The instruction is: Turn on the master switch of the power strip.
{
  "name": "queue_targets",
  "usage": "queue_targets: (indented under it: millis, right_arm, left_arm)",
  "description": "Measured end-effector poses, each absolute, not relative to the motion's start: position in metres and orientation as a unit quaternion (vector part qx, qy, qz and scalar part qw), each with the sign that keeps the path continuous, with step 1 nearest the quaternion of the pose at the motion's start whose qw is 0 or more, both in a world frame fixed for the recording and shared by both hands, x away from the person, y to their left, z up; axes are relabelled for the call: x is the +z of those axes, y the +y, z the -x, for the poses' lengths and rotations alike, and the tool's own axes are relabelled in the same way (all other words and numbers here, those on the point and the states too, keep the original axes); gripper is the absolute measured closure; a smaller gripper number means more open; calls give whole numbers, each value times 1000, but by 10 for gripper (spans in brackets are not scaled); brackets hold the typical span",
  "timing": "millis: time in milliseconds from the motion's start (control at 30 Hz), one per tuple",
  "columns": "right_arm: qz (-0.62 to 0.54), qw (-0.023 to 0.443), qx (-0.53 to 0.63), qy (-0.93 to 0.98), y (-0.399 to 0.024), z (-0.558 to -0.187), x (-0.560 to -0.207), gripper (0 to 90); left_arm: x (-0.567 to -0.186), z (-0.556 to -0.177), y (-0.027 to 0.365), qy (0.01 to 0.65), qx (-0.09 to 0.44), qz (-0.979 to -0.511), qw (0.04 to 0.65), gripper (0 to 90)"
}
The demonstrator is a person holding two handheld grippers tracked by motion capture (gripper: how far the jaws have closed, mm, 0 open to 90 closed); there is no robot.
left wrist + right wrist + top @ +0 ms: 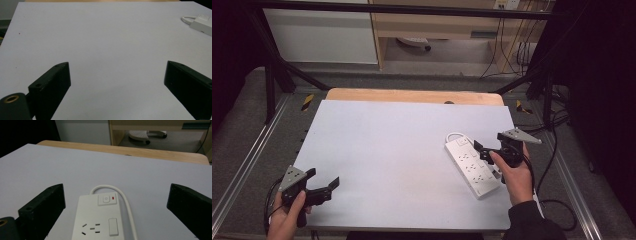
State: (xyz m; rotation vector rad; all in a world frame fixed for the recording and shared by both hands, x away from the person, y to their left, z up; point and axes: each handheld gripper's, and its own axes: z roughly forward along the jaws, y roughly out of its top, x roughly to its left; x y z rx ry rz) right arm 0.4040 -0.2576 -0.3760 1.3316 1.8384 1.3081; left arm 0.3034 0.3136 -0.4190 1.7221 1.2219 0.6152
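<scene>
Power strip: white plastic power strip (471, 166) with a looped white cord (123, 195), lying flat near the right edge of the pale grey tabletop (397, 150), slanted, small red light by its switch.
Right gripper: black right gripper (484, 150) hovering over the strip's near half, jaws spread wide, nothing in them.
Left gripper: black left gripper (323, 186) at the near left corner, wide open too, well apart from the strip.

We see a white power strip (471, 167) lying flat on the right side of the pale grey table (387, 150), set at a slant, sockets facing up. Its far end carries a round button and a small red light, and its white cord (120, 191) loops beyond that end.
</scene>
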Motion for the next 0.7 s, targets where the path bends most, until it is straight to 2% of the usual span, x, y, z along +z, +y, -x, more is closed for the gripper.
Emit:
queue_targets:
  millis: [133, 367, 567, 700]
  right_arm:
    - [-488, 263, 478, 681, -256, -407, -376, 23]
    - [-485, 265, 469, 689, -249, -416, -375, 79]
    - [-480, 259, 467, 696, -244, -423, -375, 159]
    - [-479, 254, 464, 701, -242, -427, -376, 262]
  left_arm:
    - [-419, -304, 313, 495, 249, -698, 454, 69]
    - [-419, -304, 313, 495, 248, -699, 453, 69]
    - [-419, -304, 313, 494, 247, -700, 453, 69]
    - [-419, -304, 313, 494, 247, -700, 453, 69]
